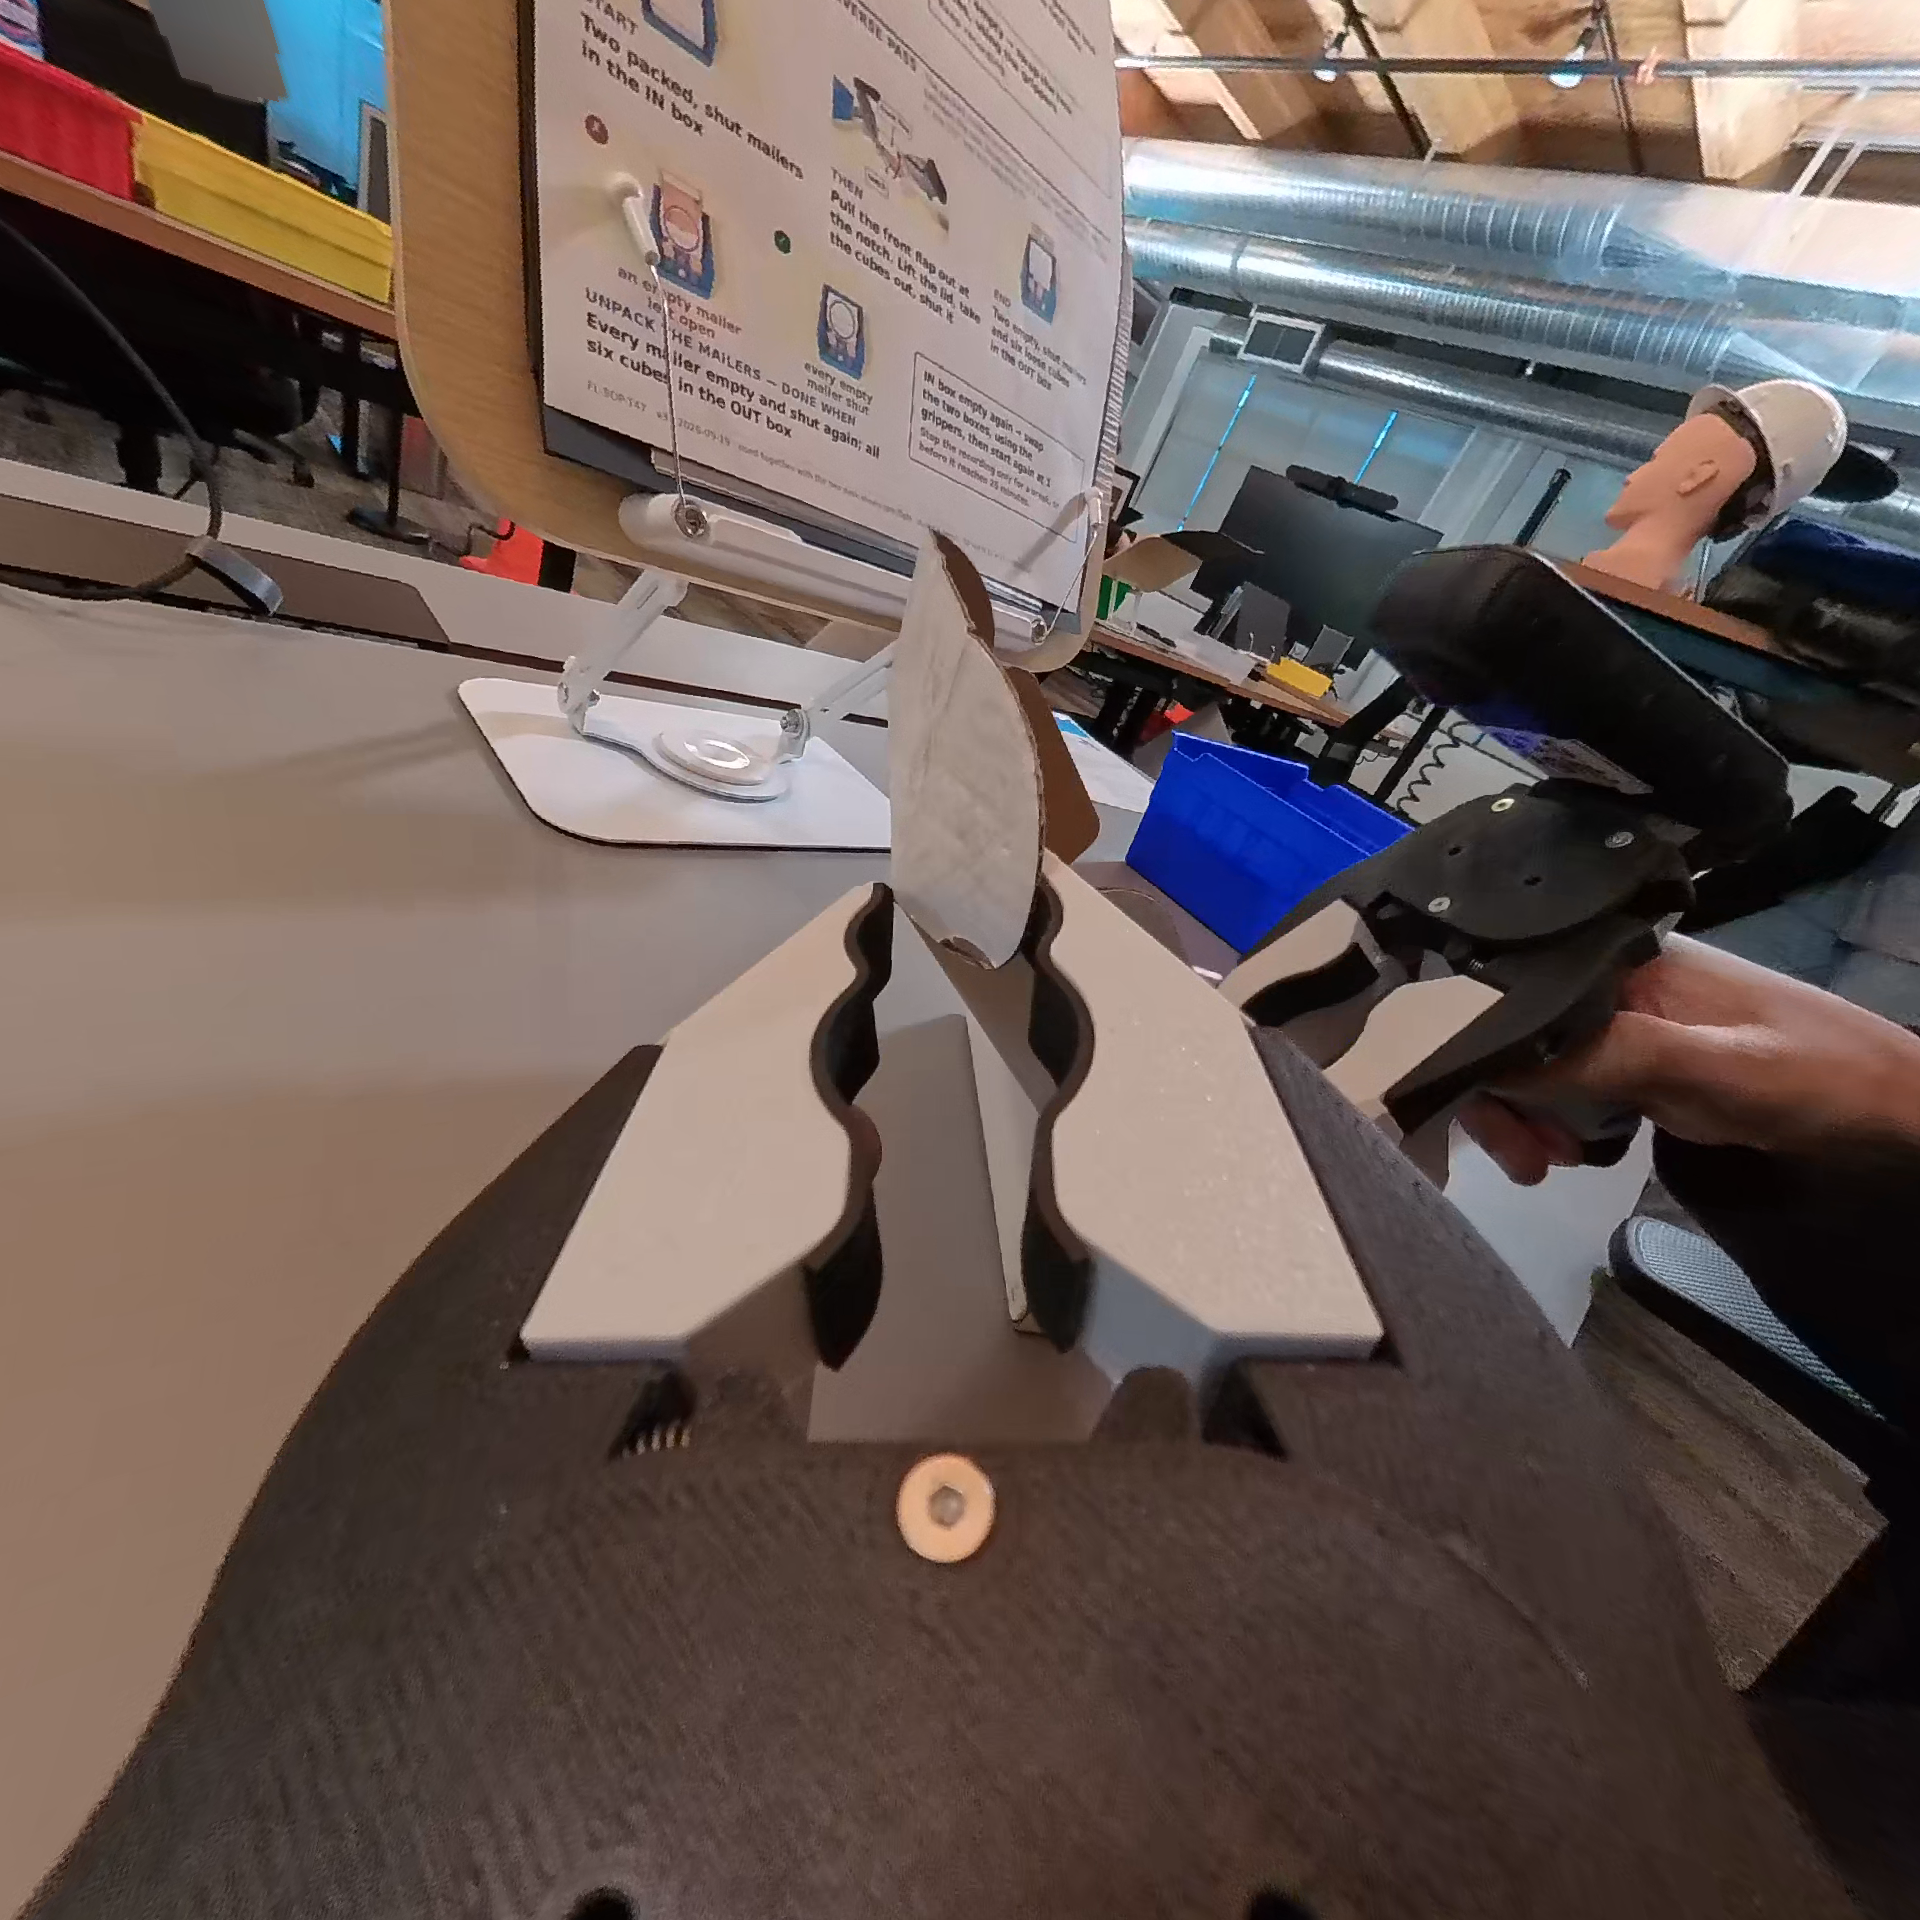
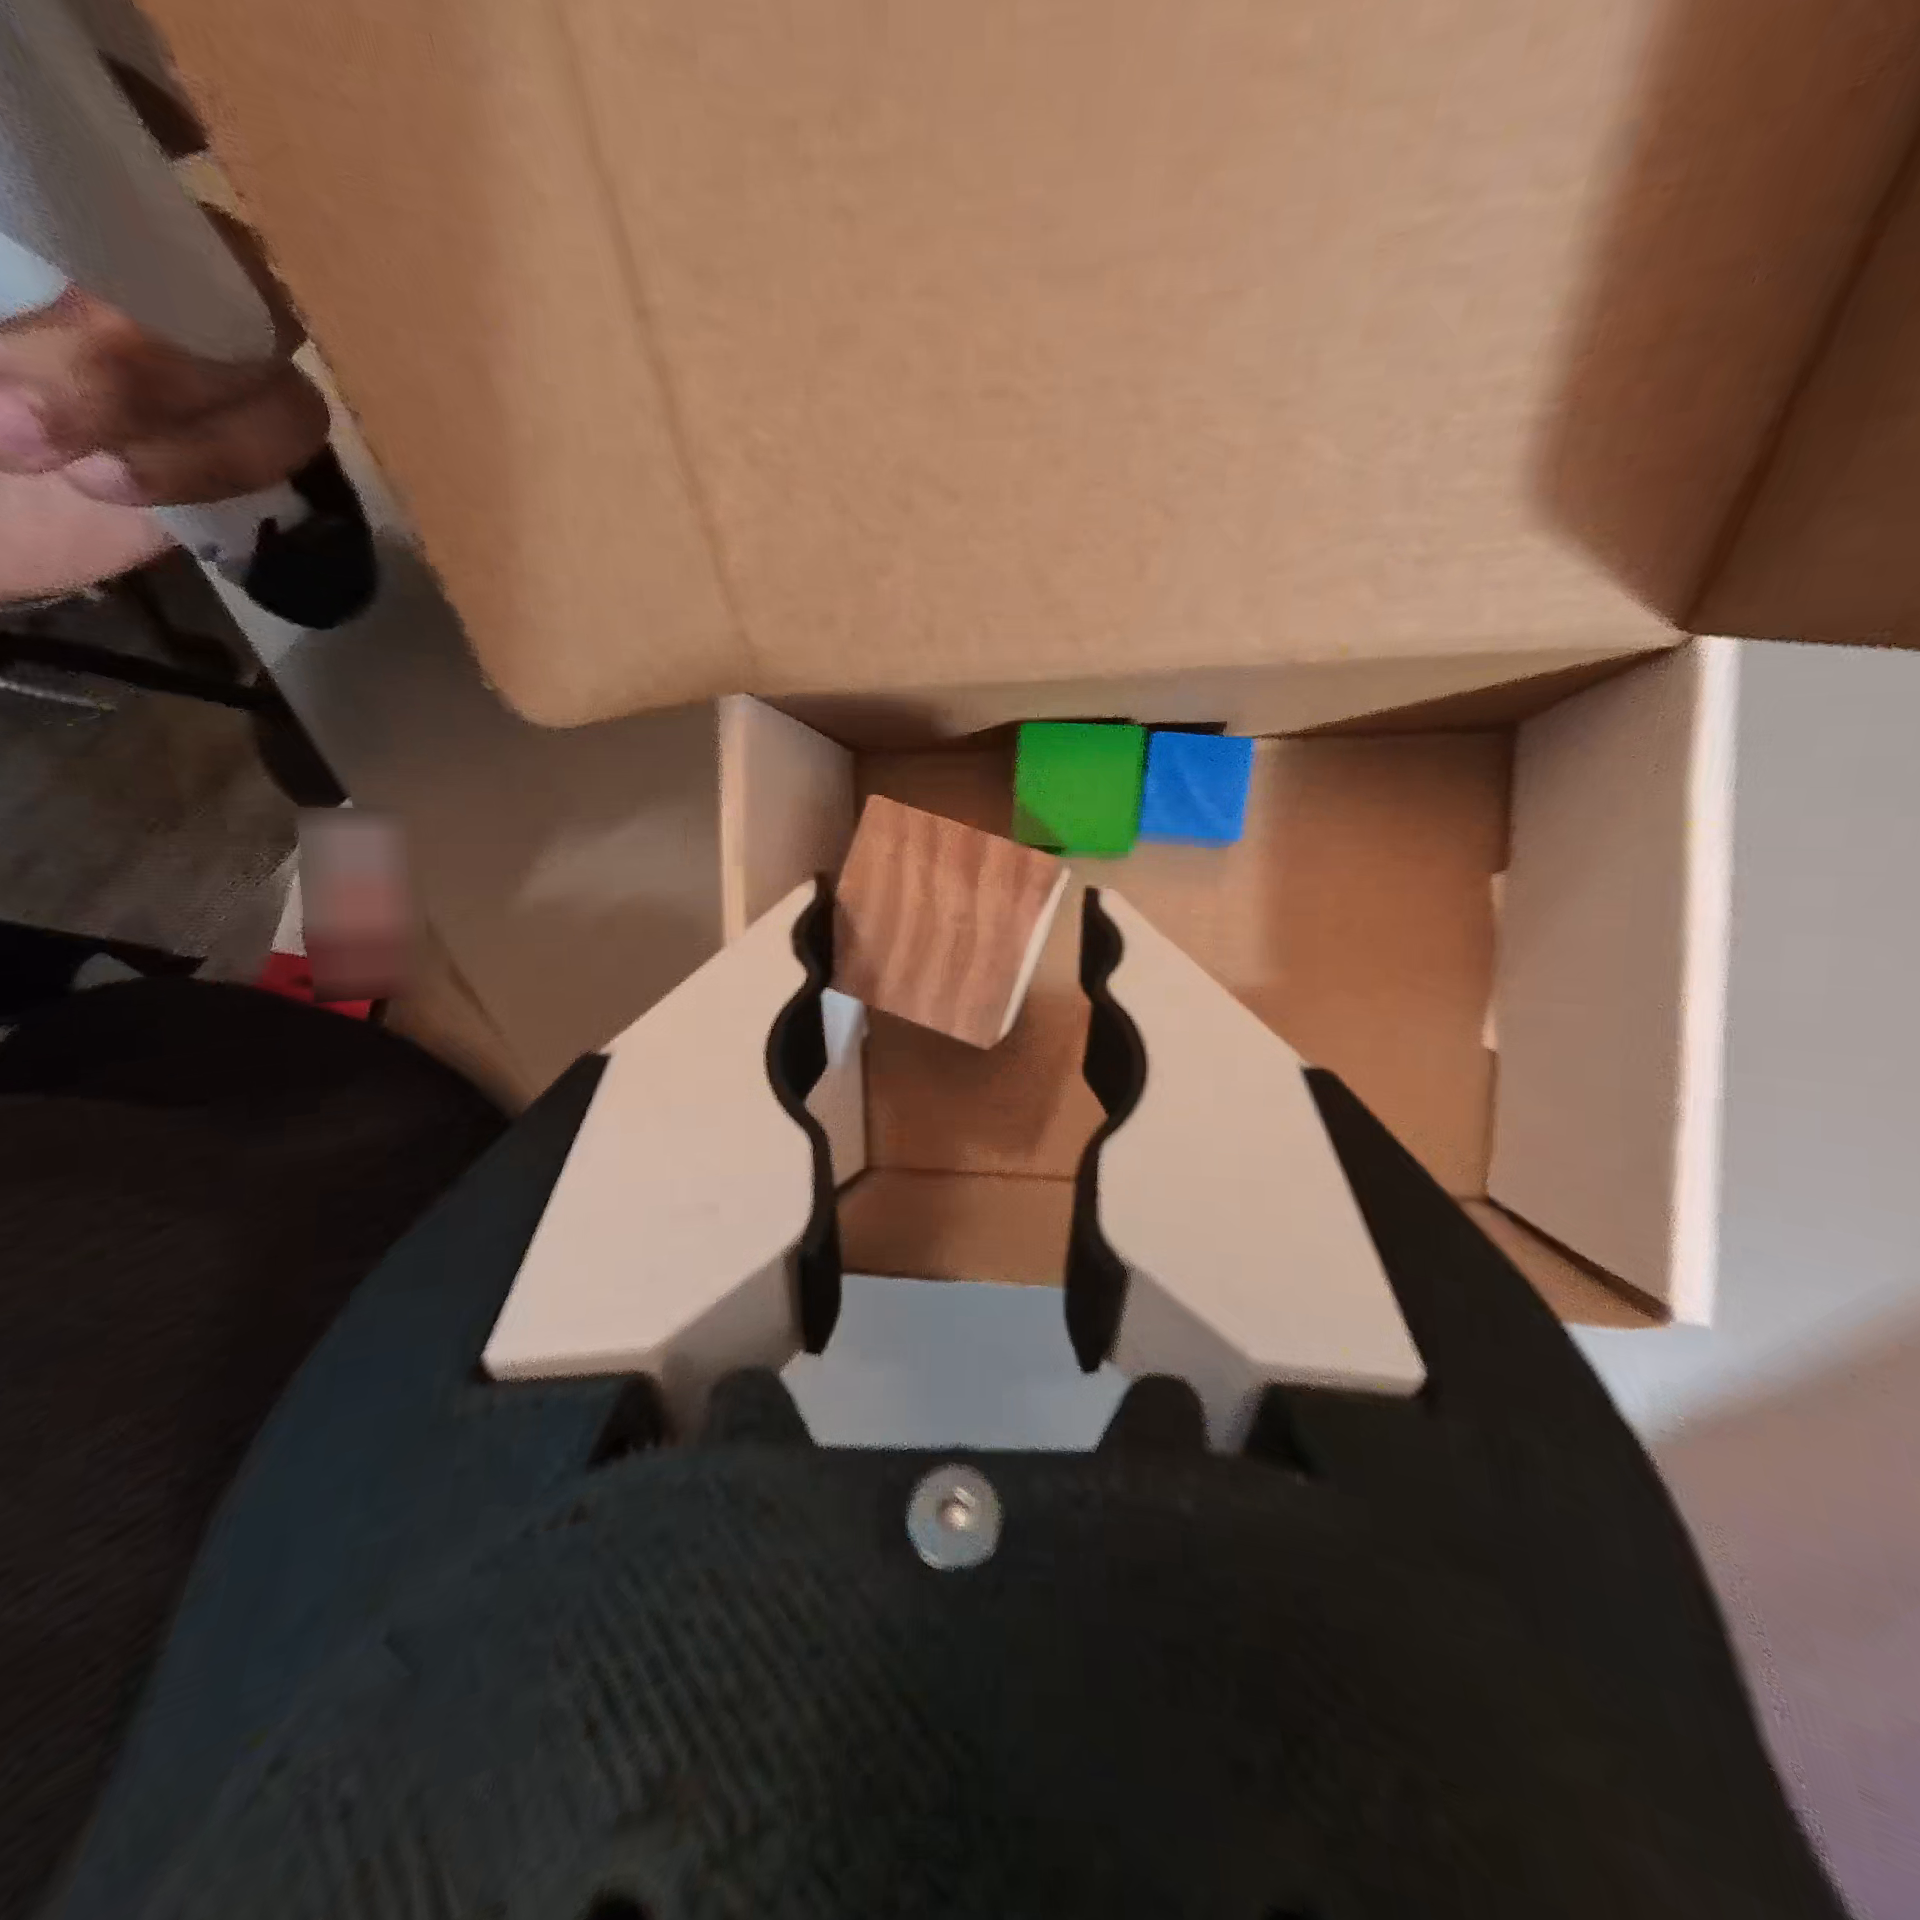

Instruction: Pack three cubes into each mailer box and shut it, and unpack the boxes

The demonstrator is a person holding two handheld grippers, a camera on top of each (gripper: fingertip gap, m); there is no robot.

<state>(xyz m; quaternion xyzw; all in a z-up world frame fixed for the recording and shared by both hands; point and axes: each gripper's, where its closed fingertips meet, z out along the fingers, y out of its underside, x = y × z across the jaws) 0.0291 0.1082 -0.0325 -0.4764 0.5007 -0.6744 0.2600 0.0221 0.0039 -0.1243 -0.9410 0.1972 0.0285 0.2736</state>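
Note:
In the right wrist view a white mailer box (image 2: 1600, 987) stands open, its brown lid (image 2: 1039, 364) raised over the far side. A green cube (image 2: 1075, 784) and a blue cube (image 2: 1195, 790) sit side by side at the back of the box. A wooden cube (image 2: 935, 925) hangs tilted between the fingertips of my right gripper (image 2: 954, 894), touching the left finger with a small gap to the right one. My left gripper (image 1: 961, 914) is shut on the lid's rounded flap (image 1: 956, 769) and holds it upright. The right gripper (image 1: 1288, 1029) also shows in the left wrist view, held by a hand.
An instruction sheet on a white stand (image 1: 810, 260) stands on the grey table (image 1: 260, 883) just behind the flap. A blue bin (image 1: 1247, 842) sits to the right of it. A hand (image 2: 135, 436) shows left of the lid. Desks and chairs lie beyond. The left gripper's tips are roughly 15 cm from the right gripper's.

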